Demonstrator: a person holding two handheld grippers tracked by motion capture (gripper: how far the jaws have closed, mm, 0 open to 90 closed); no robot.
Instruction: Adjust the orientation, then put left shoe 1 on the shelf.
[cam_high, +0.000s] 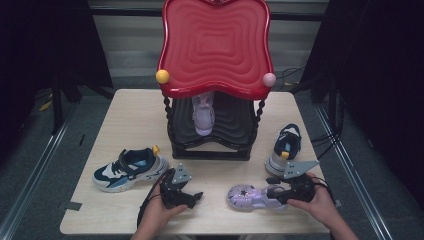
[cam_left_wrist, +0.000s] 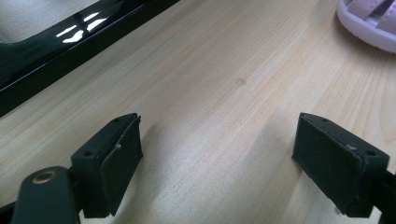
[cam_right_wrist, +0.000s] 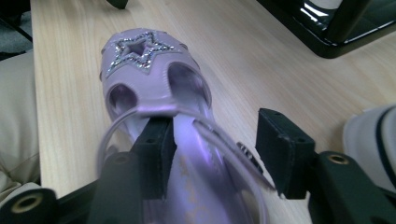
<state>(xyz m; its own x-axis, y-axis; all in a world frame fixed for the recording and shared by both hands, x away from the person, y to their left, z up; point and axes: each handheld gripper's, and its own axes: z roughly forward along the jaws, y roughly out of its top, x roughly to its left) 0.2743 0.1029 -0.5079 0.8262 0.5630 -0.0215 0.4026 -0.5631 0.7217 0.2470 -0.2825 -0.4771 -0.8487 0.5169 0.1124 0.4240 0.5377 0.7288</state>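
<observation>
Sandal (cam_high: 250, 196), lilac with a glittery star on its toe, lay near the front edge of the tabletop (cam_high: 135, 107), toe toward the left hand-held gripper (cam_high: 181, 192), whose jaws were spread over bare wood. The right hand-held gripper (cam_right_wrist: 212, 154) straddled the sandal's heel side, one jaw inside the shoe and one outside, not visibly pinching yet. Judging by the thin loose strap (cam_right_wrist: 224, 140), the jaws could catch only it, leaving the sandal to swing or slip when lifted.

High view overhead, gripper views low, sharing lilac sandal (cam_high: 250, 196).
</observation>
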